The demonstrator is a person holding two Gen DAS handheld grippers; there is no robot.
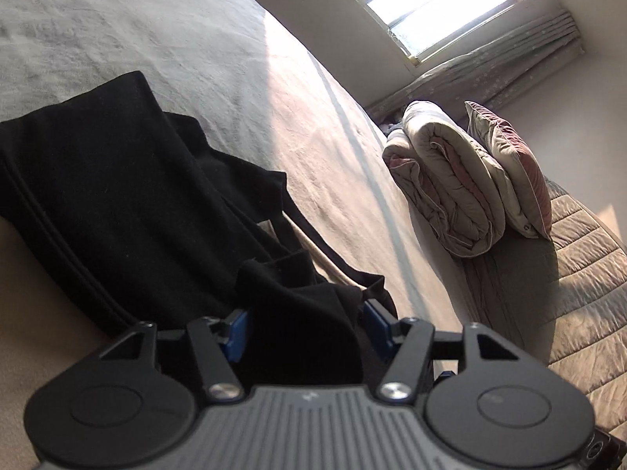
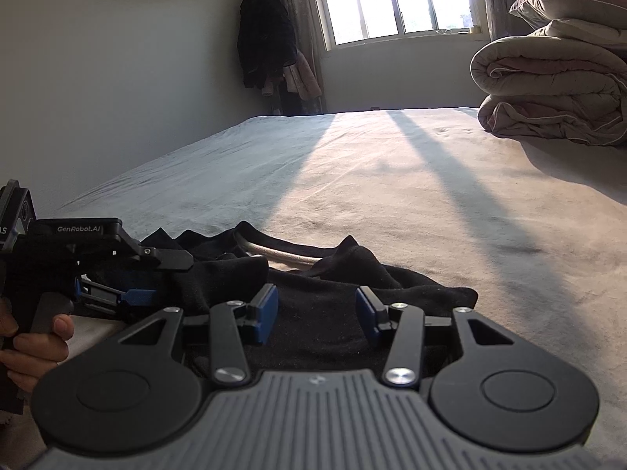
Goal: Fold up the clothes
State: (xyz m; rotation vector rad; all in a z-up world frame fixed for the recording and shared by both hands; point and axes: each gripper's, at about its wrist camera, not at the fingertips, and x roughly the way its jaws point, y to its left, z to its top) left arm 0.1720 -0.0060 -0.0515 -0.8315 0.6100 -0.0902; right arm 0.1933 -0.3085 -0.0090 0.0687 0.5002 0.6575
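A black garment [image 1: 117, 196] lies crumpled on the bed [image 1: 274, 98], with a flat folded part to the left in the left wrist view. My left gripper [image 1: 307, 325] sits low over its near edge with the jaws apart; a bunched fold of the cloth lies between the blue pads [image 1: 237, 333], which do not squeeze it. In the right wrist view the garment [image 2: 392, 274] spreads under my right gripper [image 2: 317, 313], whose jaws stand open with cloth behind them and nothing pinched. The left gripper [image 2: 164, 278] appears at the left there, held by a hand [image 2: 35, 344].
A rolled quilt [image 1: 450, 188] and a pillow [image 1: 509, 168] sit at the bed's head; the quilt [image 2: 548, 90] shows at the right in the right wrist view. Dark clothes [image 2: 266, 39] hang in the corner by the window [image 2: 392, 0]. Sunlit sheet [image 2: 392, 176] stretches beyond the garment.
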